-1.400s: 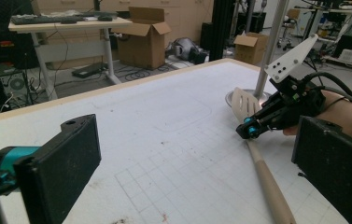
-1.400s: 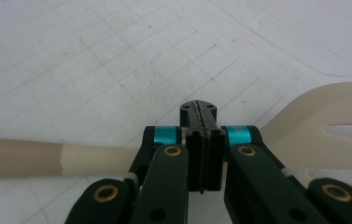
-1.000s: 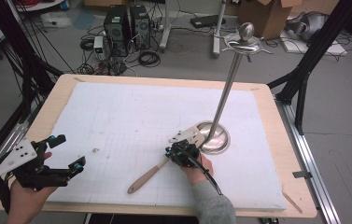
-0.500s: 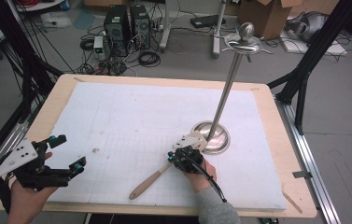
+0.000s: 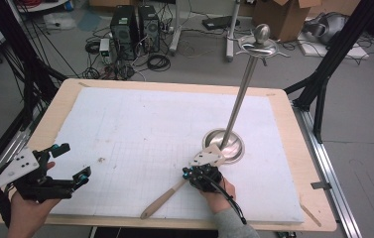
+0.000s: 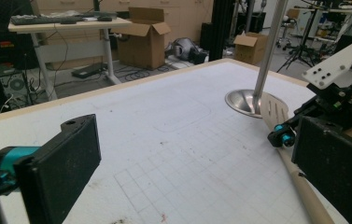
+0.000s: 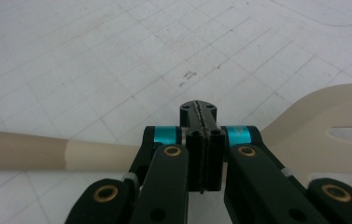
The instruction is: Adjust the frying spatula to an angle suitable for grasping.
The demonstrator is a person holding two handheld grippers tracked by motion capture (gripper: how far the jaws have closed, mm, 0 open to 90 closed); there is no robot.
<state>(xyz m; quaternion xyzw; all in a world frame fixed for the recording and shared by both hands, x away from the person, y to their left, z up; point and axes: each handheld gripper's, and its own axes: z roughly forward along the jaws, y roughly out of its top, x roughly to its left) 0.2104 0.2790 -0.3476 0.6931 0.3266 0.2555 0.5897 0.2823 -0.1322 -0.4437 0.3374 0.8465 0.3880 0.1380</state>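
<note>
A wooden slotted spatula (image 5: 162,201) lies on the white gridded mat (image 5: 140,124), handle toward the near edge. Its blade (image 6: 275,108) ends beside the round base of a metal stand (image 5: 224,144). My right gripper (image 5: 190,174) is shut pad to pad, with nothing seen between the pads. In the right gripper view its tips (image 7: 203,116) sit over the spatula's neck (image 7: 94,156); whether they touch it I cannot tell. My left gripper (image 5: 73,161) is held open over the mat's near left corner. In its own view the jaws (image 6: 197,163) stand wide apart with nothing between them.
The stand's tall pole (image 5: 244,84) rises from its base to a knobbed top with hooks (image 5: 260,42). The wooden tabletop (image 5: 303,163) rims the mat. Computers, cables and cardboard boxes lie on the floor beyond the far edge.
My right gripper has slid toward the near edge, and the spatula has shifted the same way with it. The left gripper has stayed where it was.
</note>
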